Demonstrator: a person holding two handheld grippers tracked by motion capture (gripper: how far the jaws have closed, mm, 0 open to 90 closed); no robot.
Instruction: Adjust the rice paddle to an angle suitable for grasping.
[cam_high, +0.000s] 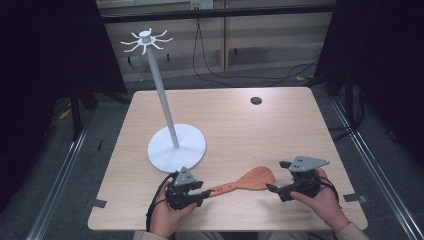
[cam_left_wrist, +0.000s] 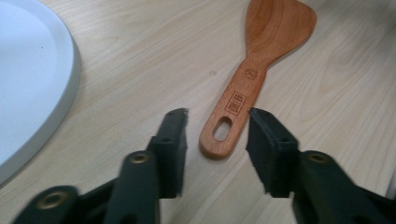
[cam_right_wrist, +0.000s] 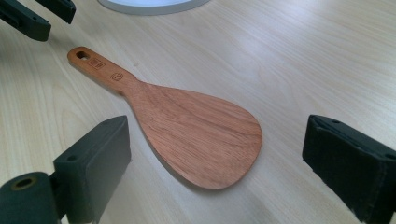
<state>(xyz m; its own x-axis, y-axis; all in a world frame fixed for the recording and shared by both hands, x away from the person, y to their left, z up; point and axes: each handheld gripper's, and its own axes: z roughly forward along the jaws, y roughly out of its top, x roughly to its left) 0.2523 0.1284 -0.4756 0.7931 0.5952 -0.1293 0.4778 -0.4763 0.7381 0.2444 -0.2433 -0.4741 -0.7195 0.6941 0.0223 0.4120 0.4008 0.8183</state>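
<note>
A wooden spatula (cam_high: 245, 182) lies flat on the counter (cam_high: 280, 125), near its front edge, between the two grippers and just in front of the white round base of a hanging stand (cam_high: 176, 147). The left gripper (cam_high: 206, 192) is held with its fingers (cam_left_wrist: 171, 149) parted wide on either side of the handle end, where the slotted hole is seen; nothing is gripped yet, though one finger appears close to the handle's edge. The right gripper (cam_high: 270, 188) is likewise spread wide, its fingers (cam_right_wrist: 95, 158) set to either side of the broad blade without touching it.

The step in hand is judged to be the pick-up of the spatula by its handle. It would be done best if the left gripper were lowered until the fingers straddle the handle just above the hole (the narrowest part), squared to its long axis, and only then closed, so that the flat piece is not pushed sideways across the counter. The blade could be steadied by the right gripper if needed.

The stand's tall pole and hooked crown (cam_high: 146, 40) are given in the high view alone; the gripper views offer the branded marks on the handle and the grain of the blade, which are too small to be read from above.
</note>
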